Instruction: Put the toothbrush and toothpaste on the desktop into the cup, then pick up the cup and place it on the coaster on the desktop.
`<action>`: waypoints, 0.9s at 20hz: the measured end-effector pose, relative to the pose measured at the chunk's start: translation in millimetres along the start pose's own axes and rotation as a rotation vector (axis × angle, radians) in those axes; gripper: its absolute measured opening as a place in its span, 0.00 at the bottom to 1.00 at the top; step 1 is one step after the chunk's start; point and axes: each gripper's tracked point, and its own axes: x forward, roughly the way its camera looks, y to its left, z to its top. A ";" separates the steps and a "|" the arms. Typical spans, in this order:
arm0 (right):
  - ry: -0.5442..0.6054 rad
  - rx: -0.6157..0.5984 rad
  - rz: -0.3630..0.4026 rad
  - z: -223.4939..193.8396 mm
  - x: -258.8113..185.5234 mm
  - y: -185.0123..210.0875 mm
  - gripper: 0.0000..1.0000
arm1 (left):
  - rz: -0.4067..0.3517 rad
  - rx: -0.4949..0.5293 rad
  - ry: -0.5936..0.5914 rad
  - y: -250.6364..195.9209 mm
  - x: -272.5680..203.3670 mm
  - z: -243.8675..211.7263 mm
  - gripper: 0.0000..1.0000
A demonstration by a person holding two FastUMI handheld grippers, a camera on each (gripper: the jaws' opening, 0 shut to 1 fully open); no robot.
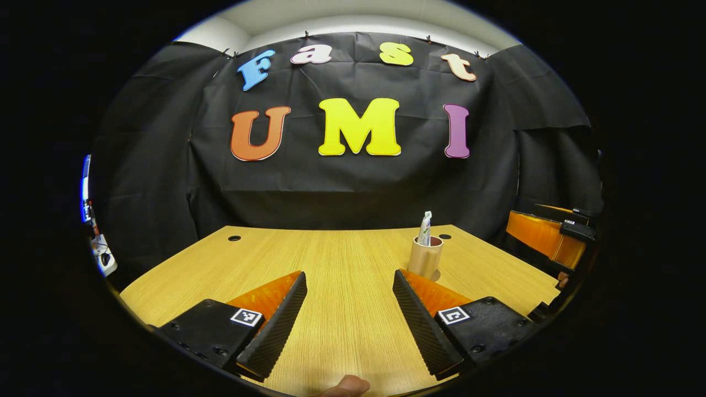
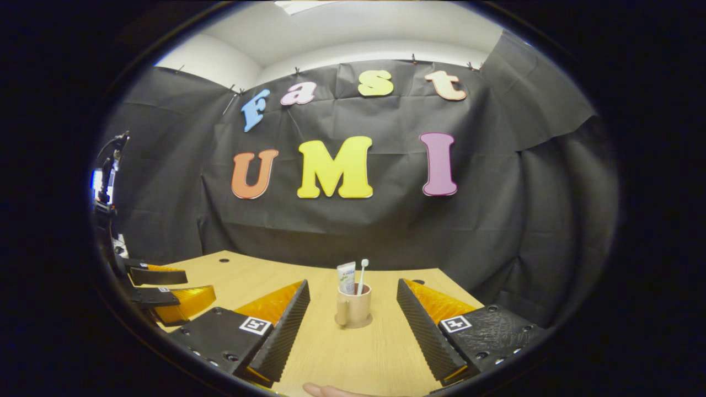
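currently the cup (image 2: 353, 310) stands upright on the table (image 2: 364, 358), toward its far edge, with the toothpaste (image 2: 346, 277) and the toothbrush (image 2: 362, 275) both standing in it, leaning a little above the rim. under its base a thin round edge shows in both views, which may be the coaster (image 2: 353, 325); too small to be sure, so whether the cup already sits where the task wants it i cannot settle. right gripper (image 2: 353, 309): jaws spread wide, nothing between the pads, cup dead ahead on the centre line between the fingers but farther off, not touched. left gripper (image 1: 350, 298): also spread wide and empty, low over the near middle of the table; from it the cup (image 1: 425, 256) stands just past its right finger, toothpaste (image 1: 424, 228) poking up. handling, as judgement: cup looks like a light, rigid, smooth-walled mug with a small handle on the side that faces left in the right gripper view; top-heavy with tall contents, so it could tip or slip if squeezed high. best hold looks mid-wall, pads on opposite sides, clear of the handle, kept upright. toothpaste tube soft, brush thin and loose; both would rattle if the cup were jolted.
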 end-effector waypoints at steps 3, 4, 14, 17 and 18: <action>0.001 -0.001 -0.002 0.0 0.7 -2.0 0.95 | 0.001 0.001 0.001 -0.2 1.3 -0.6 0.99; 0.004 0.000 -0.003 -0.7 0.6 -2.6 0.95 | 0.002 0.002 0.003 -0.7 1.9 -1.0 0.99; 0.026 0.017 -0.015 -6.8 8.0 -12.4 0.95 | 0.010 0.020 0.020 -2.8 4.6 -11.3 0.99; 0.030 0.015 -0.019 -8.1 7.8 -12.9 0.95 | 0.003 0.022 0.018 -6.0 5.2 -12.3 0.99; 0.032 0.014 -0.018 -8.8 8.2 -12.3 0.95 | -0.001 0.020 0.017 -5.8 4.6 -12.1 0.99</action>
